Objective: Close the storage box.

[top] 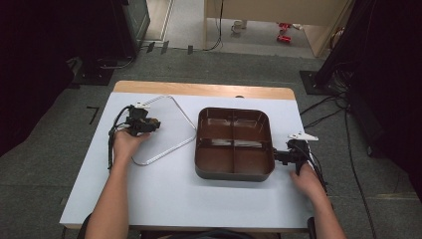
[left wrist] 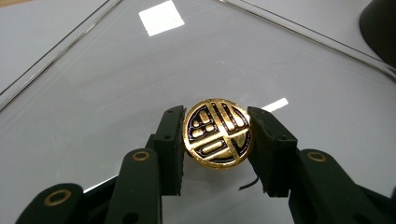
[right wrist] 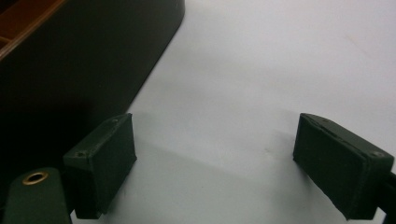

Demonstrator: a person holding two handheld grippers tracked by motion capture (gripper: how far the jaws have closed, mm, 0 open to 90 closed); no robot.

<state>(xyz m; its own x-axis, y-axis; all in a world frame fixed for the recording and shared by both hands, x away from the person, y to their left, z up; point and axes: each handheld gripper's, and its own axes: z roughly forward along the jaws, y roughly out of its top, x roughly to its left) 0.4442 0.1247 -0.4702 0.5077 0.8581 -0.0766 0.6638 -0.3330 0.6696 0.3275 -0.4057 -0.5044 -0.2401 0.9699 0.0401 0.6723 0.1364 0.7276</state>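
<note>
A round gold knob with a black pattern [left wrist: 218, 133] stands on a clear square lid [left wrist: 140, 79] that lies flat on the white table. My left gripper [left wrist: 217, 113] is shut on the knob, one pad pressing on each side. In the high view the left gripper [top: 149, 124] sits over the lid [top: 171, 137] at the table's left. A dark brown tray [top: 234, 172] with several compartments stands to the right of the lid. My right gripper [top: 278, 157] rests low on the table at the tray's right side. Its jaws [right wrist: 238, 168] are open, with only bare tabletop between them and the tray's dark wall [right wrist: 70, 70] just beside one pad.
The white table [top: 164, 194] has a wooden strip [top: 199, 89] along its far edge. A corner of the tray [left wrist: 380, 23] shows beyond the lid. Cables [top: 328, 107] and dark equipment stands [top: 343, 50] lie on the floor around the table.
</note>
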